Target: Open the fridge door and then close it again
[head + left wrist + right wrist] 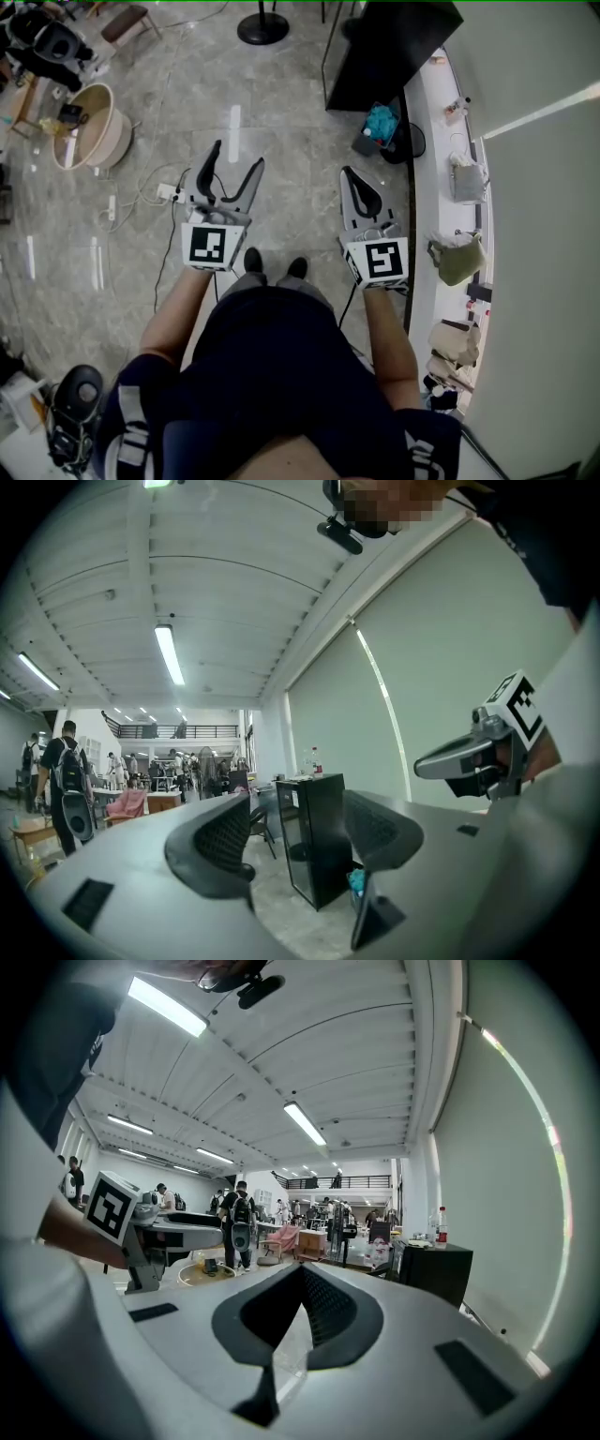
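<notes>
Fridge (384, 56) seen ahead, black, door closed, stood on floor (281, 112) beside white ledge (441, 187), well apart from both grippers. Left gripper (236, 159) held level, jaws spread wide, nothing gripped. Right gripper (352, 178) held alongside, jaws pressed together, empty.
</notes>
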`<state>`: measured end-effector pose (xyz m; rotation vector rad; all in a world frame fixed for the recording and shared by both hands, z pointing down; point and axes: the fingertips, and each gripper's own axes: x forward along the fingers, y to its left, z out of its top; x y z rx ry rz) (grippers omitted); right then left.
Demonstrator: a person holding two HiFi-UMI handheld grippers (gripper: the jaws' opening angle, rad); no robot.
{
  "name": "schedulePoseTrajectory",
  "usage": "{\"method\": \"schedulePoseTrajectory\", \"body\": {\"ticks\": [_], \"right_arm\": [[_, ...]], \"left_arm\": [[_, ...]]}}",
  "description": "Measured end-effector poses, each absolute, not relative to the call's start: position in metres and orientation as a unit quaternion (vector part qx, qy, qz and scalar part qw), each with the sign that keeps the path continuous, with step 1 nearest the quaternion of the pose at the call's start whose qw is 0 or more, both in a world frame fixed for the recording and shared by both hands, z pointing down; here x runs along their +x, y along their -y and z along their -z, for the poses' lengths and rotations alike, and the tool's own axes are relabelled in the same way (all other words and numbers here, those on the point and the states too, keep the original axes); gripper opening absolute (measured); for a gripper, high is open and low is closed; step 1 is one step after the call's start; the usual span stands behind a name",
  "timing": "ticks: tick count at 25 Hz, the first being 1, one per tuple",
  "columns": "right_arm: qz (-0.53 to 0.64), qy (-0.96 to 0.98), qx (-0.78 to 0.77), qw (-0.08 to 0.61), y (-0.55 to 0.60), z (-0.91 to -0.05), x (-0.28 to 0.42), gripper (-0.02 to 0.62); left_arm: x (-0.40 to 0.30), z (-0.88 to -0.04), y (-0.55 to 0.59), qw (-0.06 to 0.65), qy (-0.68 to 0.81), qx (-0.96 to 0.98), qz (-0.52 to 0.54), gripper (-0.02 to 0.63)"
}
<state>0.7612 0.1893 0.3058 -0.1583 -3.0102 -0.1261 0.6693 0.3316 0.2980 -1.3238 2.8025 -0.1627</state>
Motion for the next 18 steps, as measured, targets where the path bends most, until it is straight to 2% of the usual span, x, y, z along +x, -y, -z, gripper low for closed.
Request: {"method": "schedulePoseTrajectory", "body": {"ticks": [10,18], "right_arm": [[0.035,0.993,-0.089,0.063,-0.176,-0.313,0.749,0.017],[0.022,0.995,-0.069,0.062,-0.172,-0.318,0.669,0.017]], "left_arm": [[0.634,-0.306,-0.298,0.007,-0.898,-0.438,0.045,0.334],[0.540,-0.311,-0.285,0.022,-0.882,-0.468,0.048,0.334]]}}
